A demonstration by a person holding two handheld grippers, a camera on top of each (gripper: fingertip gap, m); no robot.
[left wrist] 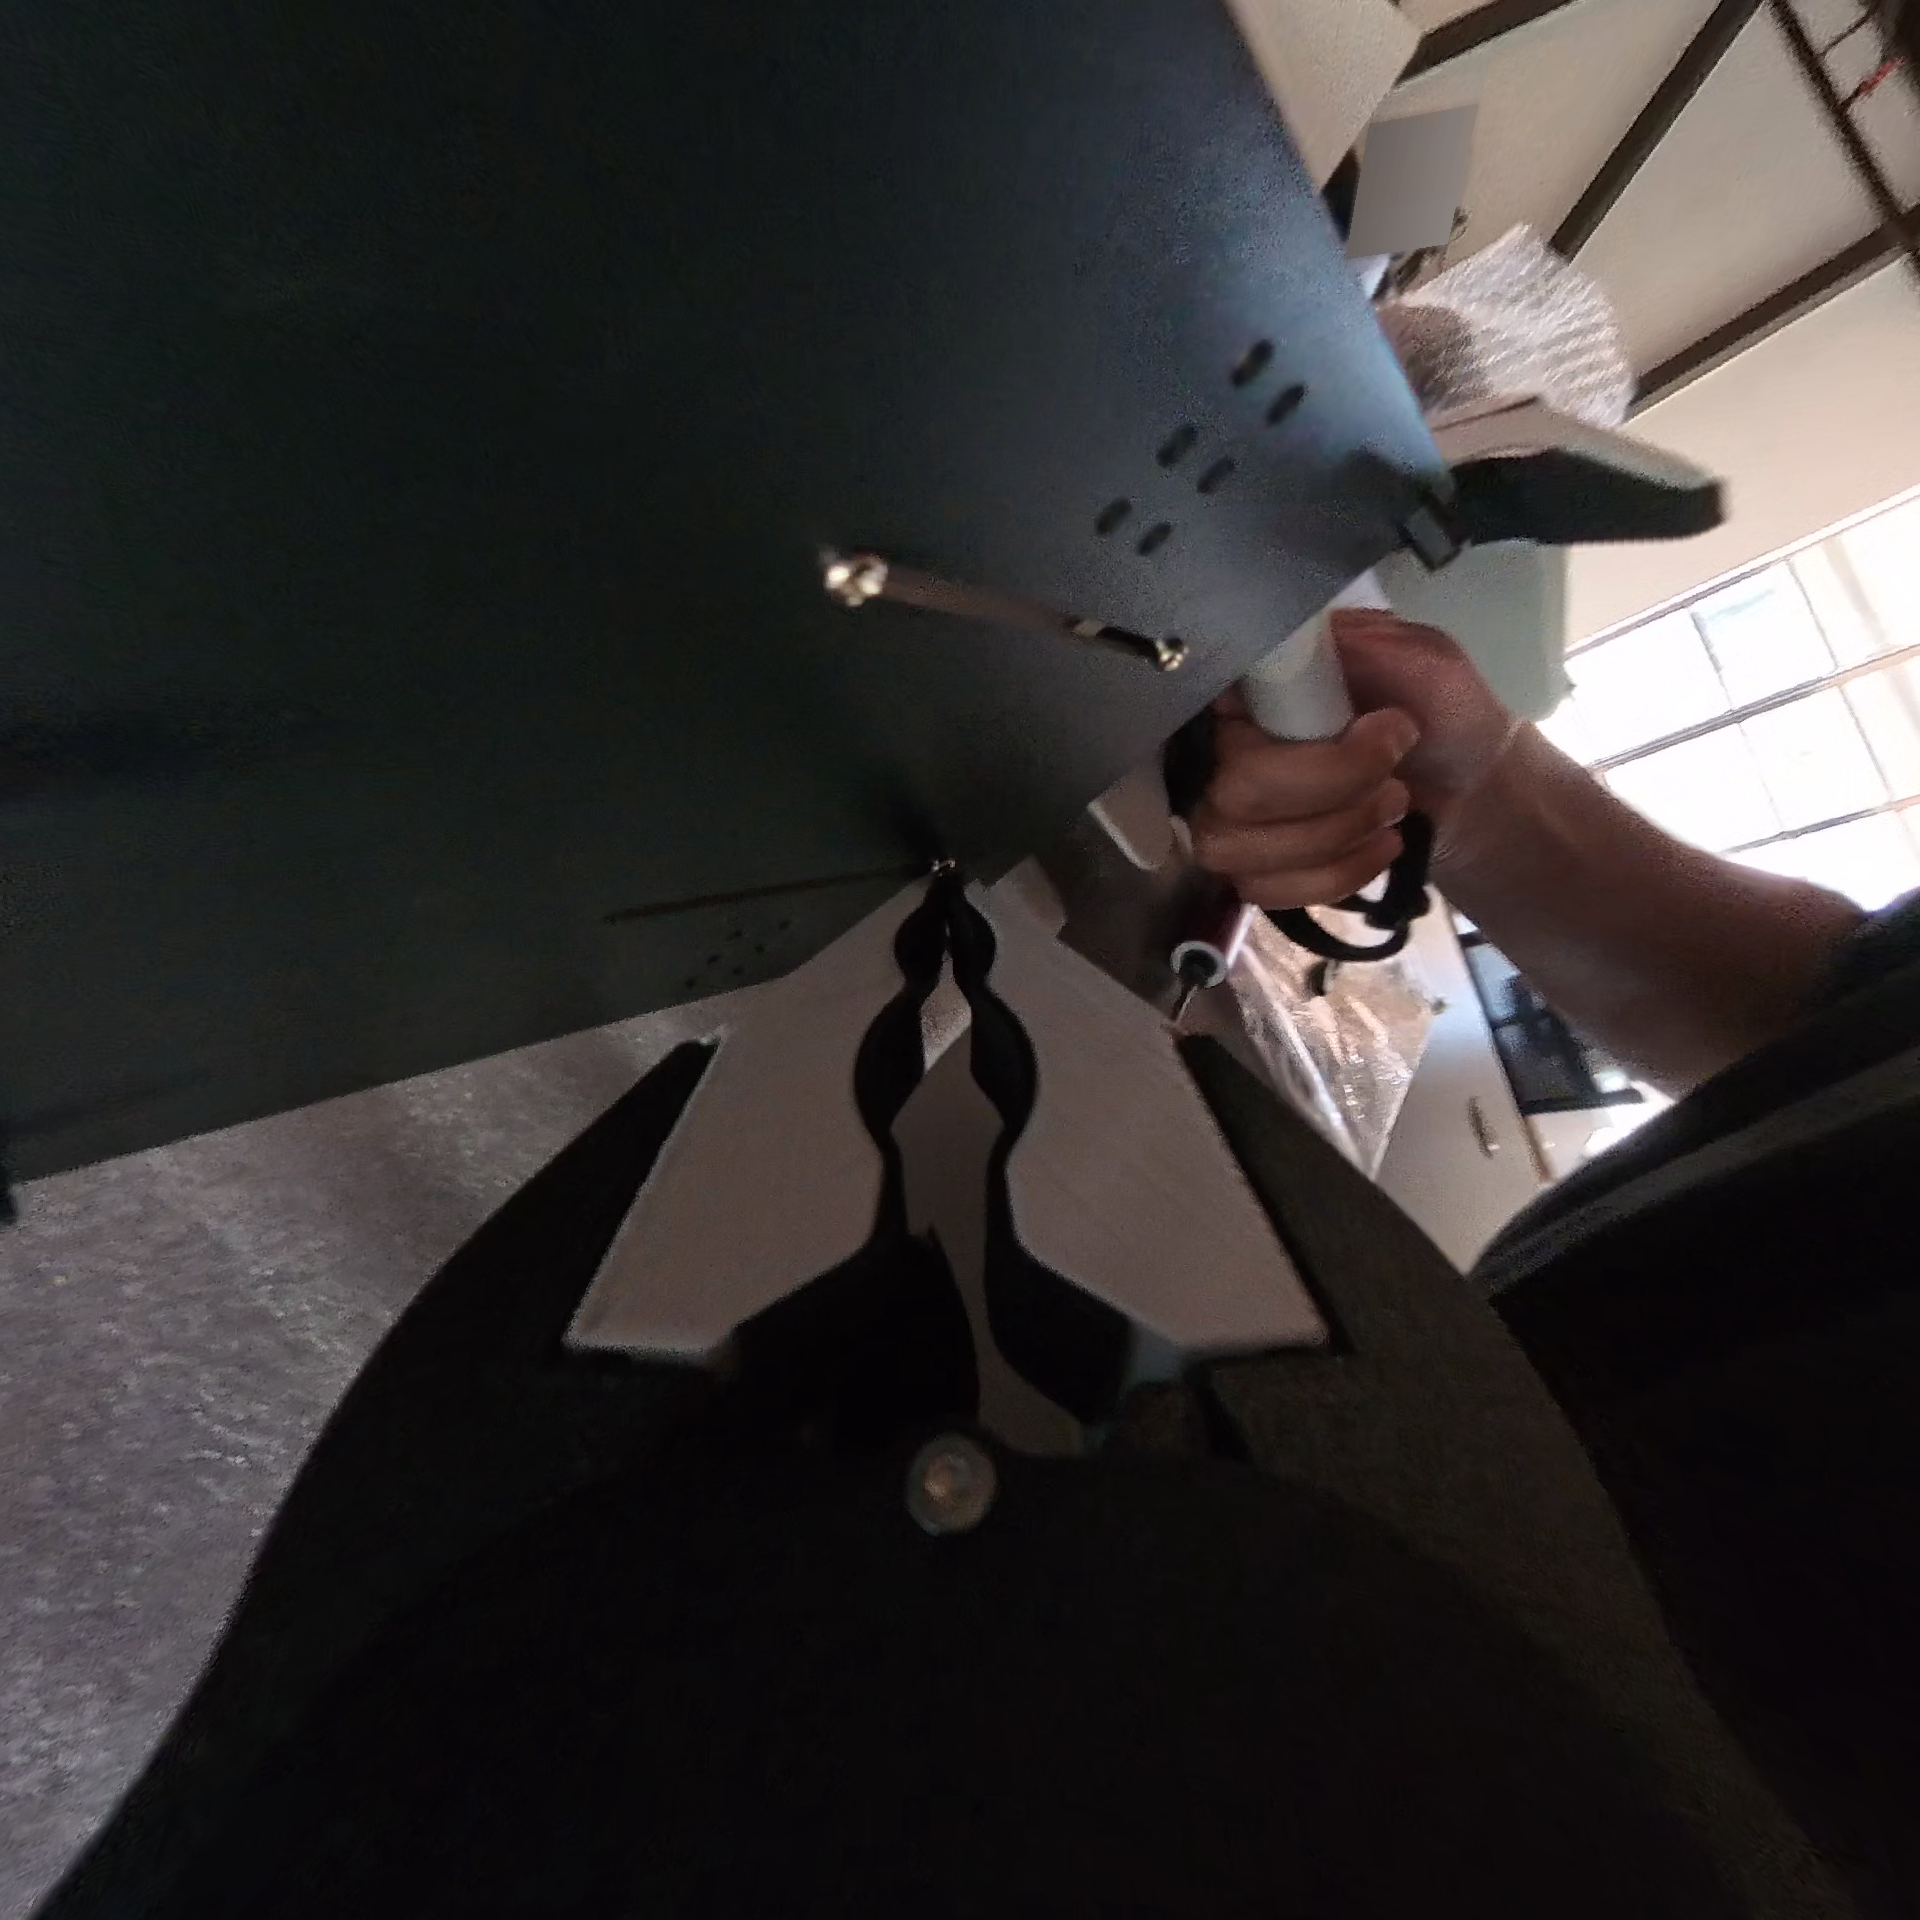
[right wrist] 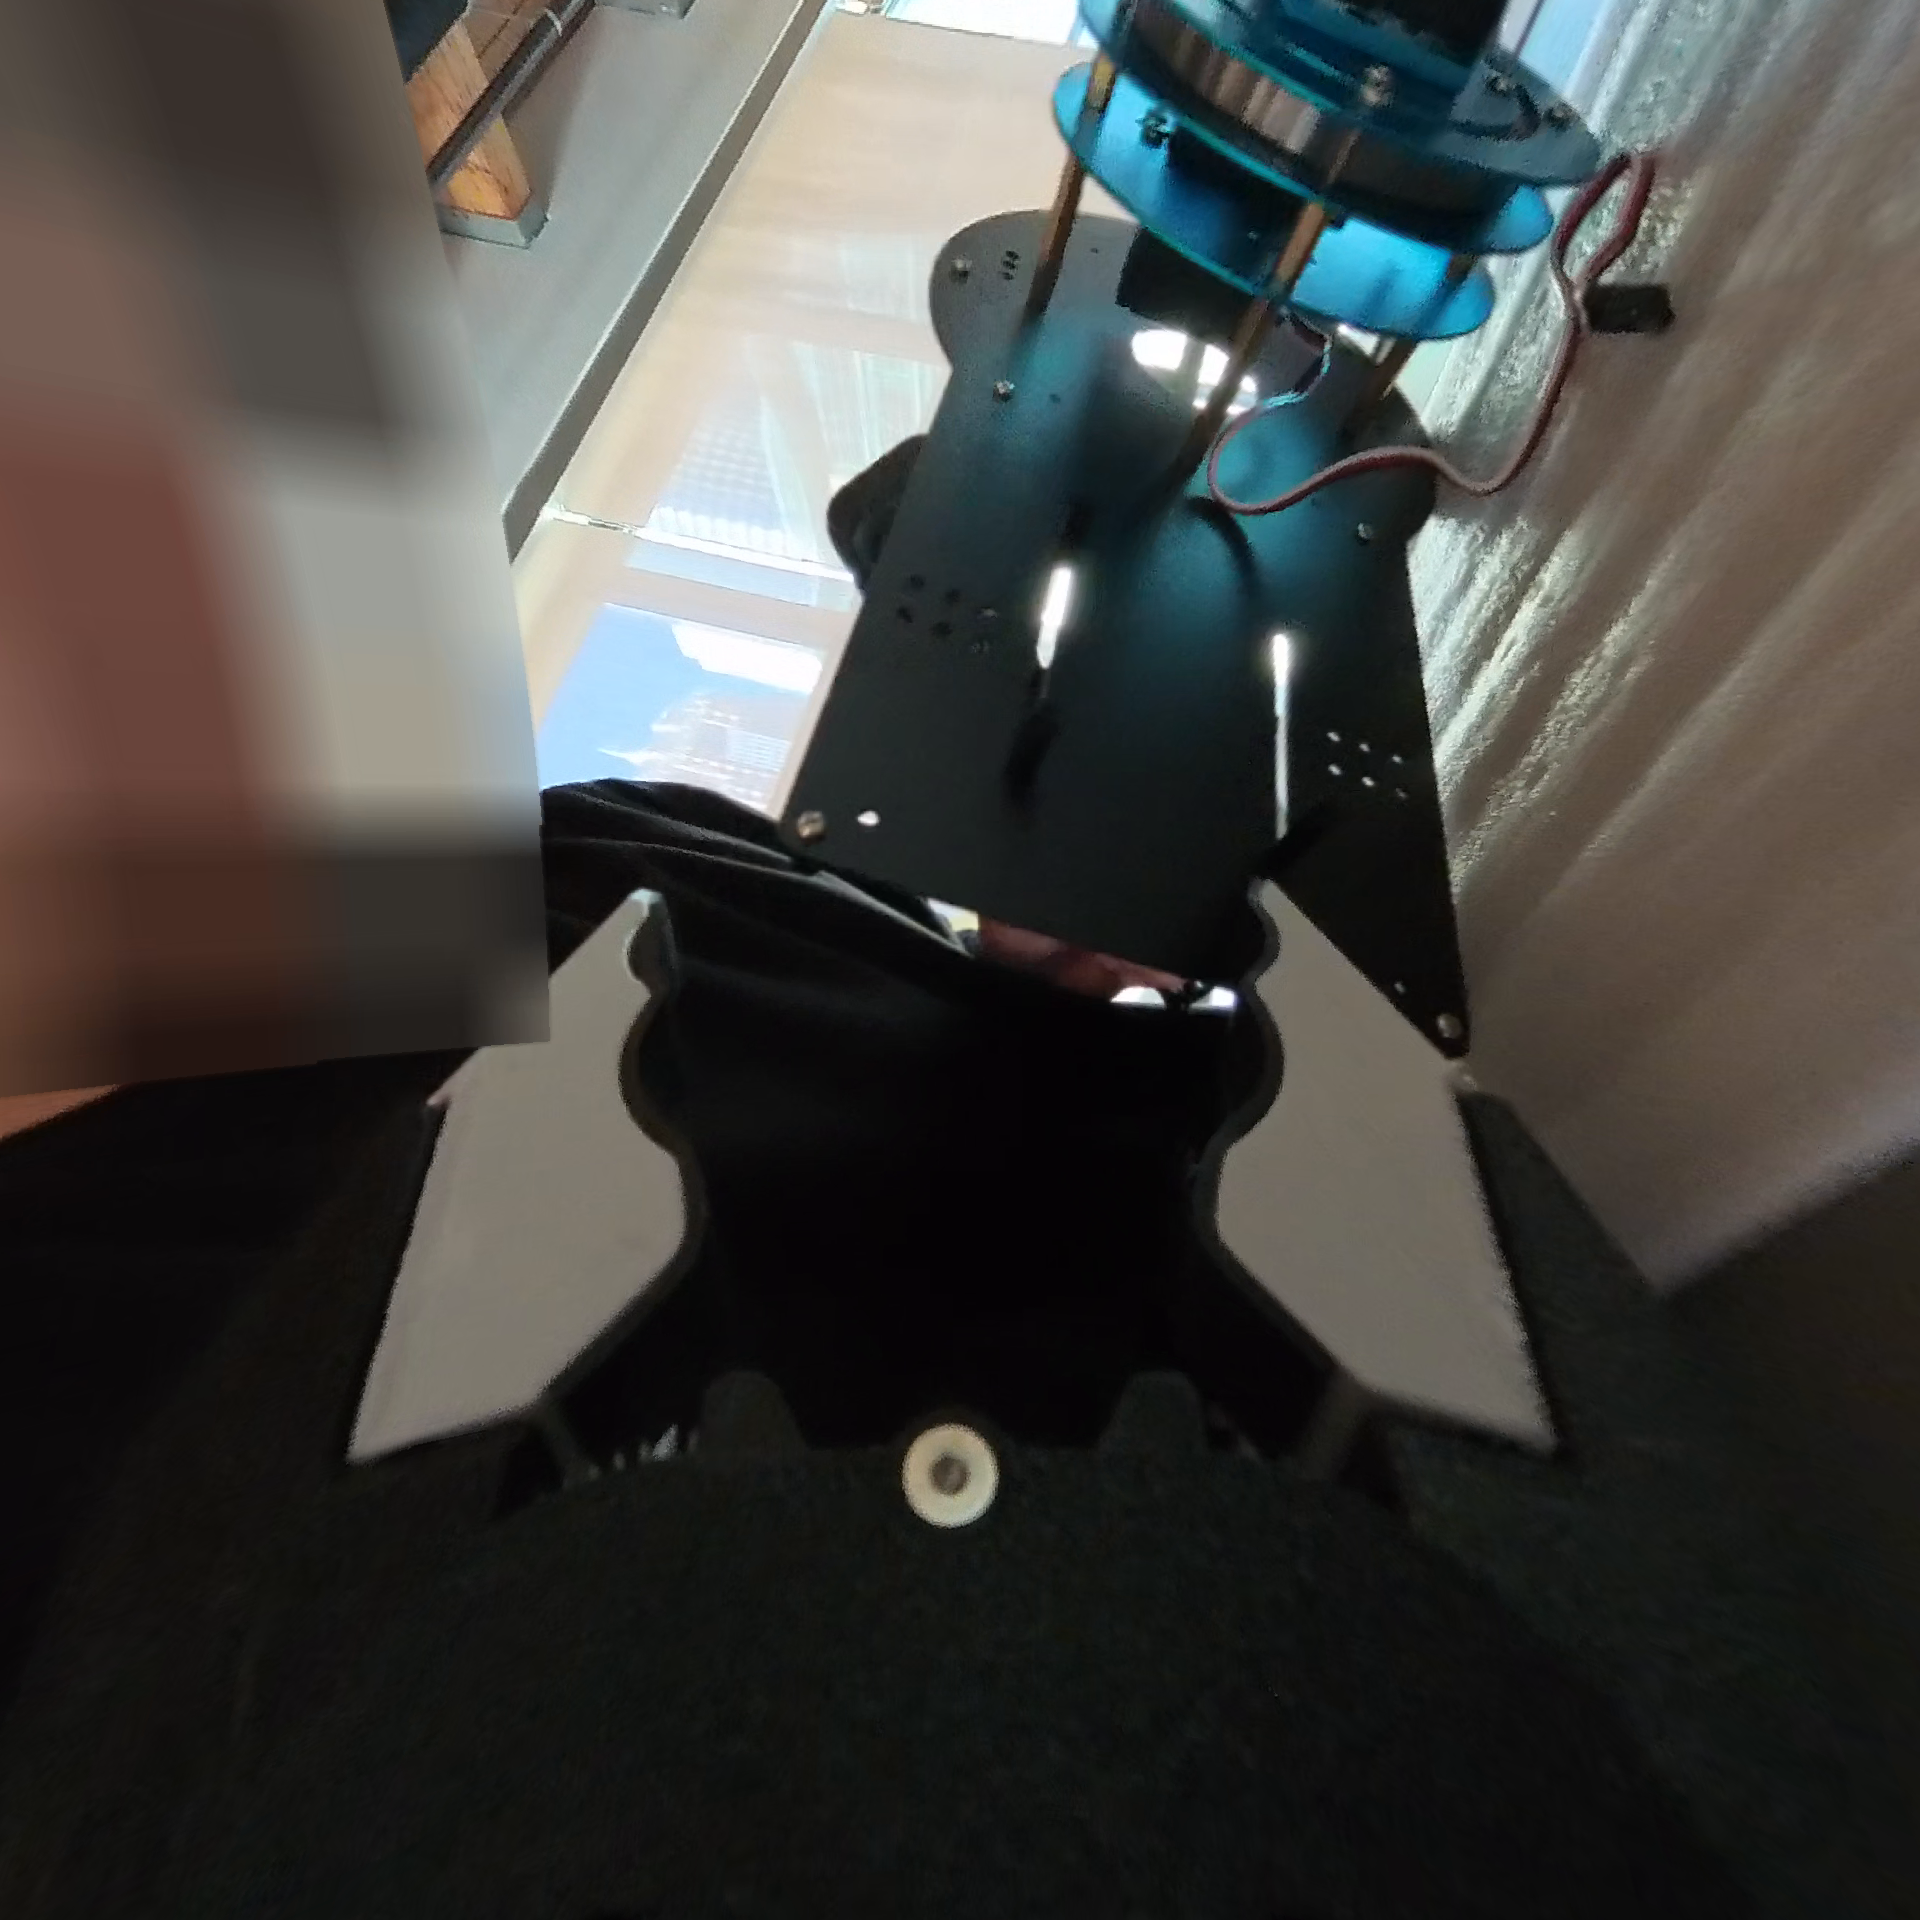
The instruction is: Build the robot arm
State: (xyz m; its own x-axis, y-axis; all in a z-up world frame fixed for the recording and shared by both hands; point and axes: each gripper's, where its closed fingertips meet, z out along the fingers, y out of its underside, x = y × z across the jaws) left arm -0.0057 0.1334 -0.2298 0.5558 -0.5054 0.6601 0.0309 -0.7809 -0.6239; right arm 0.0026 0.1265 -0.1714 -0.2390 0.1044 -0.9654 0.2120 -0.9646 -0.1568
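Black flat metal plate, drilled with slots and small holes, fills the upper left of the left wrist view, tilted above a grey speckled worktop. The left gripper has its wavy black fingers pressed together at the tips on the plate's lower edge, pinching it. A silver standoff with screws at both ends lies against the plate's face. Beyond the plate's right edge, a person's hand grips a white handle.

In the right wrist view the same plate stretches away from the camera, carrying a stack of blue round discs on brass posts, with red and brown wires trailing onto the worktop. The right gripper has its fingers wide apart; the right fingertip lies just beside the plate's near edge, and whether they touch is unclear.
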